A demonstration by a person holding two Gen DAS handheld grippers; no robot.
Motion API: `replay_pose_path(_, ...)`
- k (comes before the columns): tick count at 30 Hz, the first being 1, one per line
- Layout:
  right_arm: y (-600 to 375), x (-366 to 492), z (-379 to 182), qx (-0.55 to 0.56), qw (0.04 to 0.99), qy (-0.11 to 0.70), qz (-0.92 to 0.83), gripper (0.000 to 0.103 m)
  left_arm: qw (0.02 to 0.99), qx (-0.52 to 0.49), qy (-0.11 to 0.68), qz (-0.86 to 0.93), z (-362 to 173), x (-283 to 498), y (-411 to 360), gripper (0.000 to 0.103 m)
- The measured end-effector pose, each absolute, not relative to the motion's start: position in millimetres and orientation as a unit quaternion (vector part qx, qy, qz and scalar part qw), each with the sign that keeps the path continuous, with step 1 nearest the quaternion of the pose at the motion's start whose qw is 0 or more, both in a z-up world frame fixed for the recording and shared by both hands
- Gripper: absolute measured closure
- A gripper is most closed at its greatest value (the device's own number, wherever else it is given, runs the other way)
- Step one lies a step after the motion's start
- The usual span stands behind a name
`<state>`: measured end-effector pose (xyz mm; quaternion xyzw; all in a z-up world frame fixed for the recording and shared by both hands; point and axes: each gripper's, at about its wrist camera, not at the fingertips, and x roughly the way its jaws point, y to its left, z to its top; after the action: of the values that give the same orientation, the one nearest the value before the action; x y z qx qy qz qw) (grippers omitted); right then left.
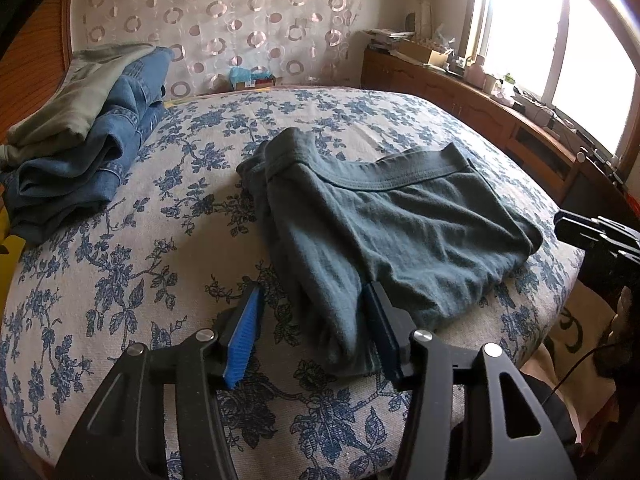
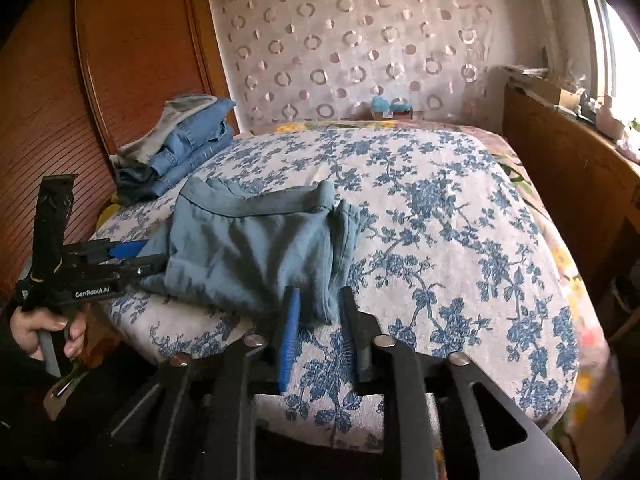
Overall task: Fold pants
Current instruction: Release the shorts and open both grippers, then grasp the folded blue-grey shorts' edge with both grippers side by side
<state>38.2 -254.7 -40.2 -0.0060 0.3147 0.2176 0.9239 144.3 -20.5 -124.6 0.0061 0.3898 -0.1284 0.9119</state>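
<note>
Left gripper (image 1: 314, 334) spread astride pants (image 1: 400, 224) hem; right gripper (image 2: 320, 328) parted, bed edge (image 2: 192, 332).

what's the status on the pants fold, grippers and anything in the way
Left gripper open, straddling near edge of pants. Right gripper open at other near corner. Pants folded on bed. Clothes pile far corner, clear.

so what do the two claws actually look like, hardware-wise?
Both alike: the left claw and right claw have black angular linkage arms with silver round pivot bolts and cut-out slots, and ribbed bright-blue pads on the fingers. The side of the left claw carries white "GenRobot.AI" lettering, above a grey handle in a hand.
</note>
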Motion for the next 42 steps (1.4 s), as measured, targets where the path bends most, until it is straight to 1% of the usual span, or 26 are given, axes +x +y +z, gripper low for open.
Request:
replay_pose_path(1, -253.9, 37.8, -39.8, -0.008, 0.925, 0.312, 0.216, 0.071, 0.912, 0.006, 0.389, -0.128, -125.0, 143.7, -20.6, 0.049)
replay_pose_path(3, -252.4, 38.6, -39.6, -0.01, 0.927, 0.309, 0.215, 0.064, 0.913, 0.006, 0.387, -0.128, -125.1, 143.7, -20.9, 0.048)
replay_pose_path(5, -250.9, 42.2, -40.3, -0.011, 0.926, 0.31, 0.213, 0.059, 0.914, 0.006, 0.387, -0.126, -125.3, 143.9, -21.0, 0.046)
replay_pose_path(7, -250.4, 46.8, -41.2, -0.01, 0.927, 0.31, 0.211, 0.057, 0.914, 0.007, 0.386, -0.123, -125.4, 144.6, -20.8, 0.04)
replay_pose_path(8, -249.9, 49.1, -41.4, -0.01, 0.927, 0.311, 0.211, 0.055, 0.914, 0.006, 0.386, -0.123, -125.6, 145.2, -20.4, 0.04)
replay_pose_path(12, -247.2, 54.1, -40.2, -0.013, 0.927, 0.309, 0.214, 0.052, 0.911, 0.019, 0.393, -0.124, -126.0, 147.0, -23.0, 0.025)
replay_pose_path(15, -245.7, 56.5, -40.0, -0.017, 0.926, 0.308, 0.216, 0.051, 0.908, 0.013, 0.4, -0.125, -125.3, 148.5, -21.2, 0.022)
replay_pose_path(21, -243.4, 68.4, -41.8, -0.018, 0.923, 0.314, 0.22, 0.049, 0.902, -0.002, 0.411, -0.13, -121.3, 150.5, -14.2, 0.022)
replay_pose_path(26, -241.2, 85.2, -42.1, -0.011, 0.918, 0.325, 0.227, 0.049, 0.908, -0.011, 0.397, -0.137, -106.6, 156.5, -8.1, 0.022)
replay_pose_path(32, -235.6, 113.4, -44.1, -0.005, 0.911, 0.341, 0.23, 0.044, 0.909, -0.014, 0.387, -0.154, -93.4, 182.6, -10.8, 0.023)
replay_pose_path(34, -233.0, 123.6, -46.4, -0.004, 0.909, 0.349, 0.228, 0.044, 0.906, -0.014, 0.392, -0.161, -93.2, 193.6, -13.3, 0.028)
replay_pose_path(35, -231.9, 128.7, -47.3, -0.003, 0.908, 0.353, 0.225, 0.044, 0.906, -0.012, 0.393, -0.159, -93.7, 200.4, -15.0, 0.028)
replay_pose_path(37, -230.9, 137.9, -49.4, -0.001, 0.907, 0.36, 0.217, 0.044, 0.906, -0.01, 0.394, -0.157, -94.6, 209.8, -17.9, 0.032)
replay_pose_path(42, -229.2, 155.3, -53.0, 0.024, 0.9, 0.374, 0.222, 0.044, 0.902, -0.013, 0.404, -0.152, -98.4, 224.6, -21.6, 0.038)
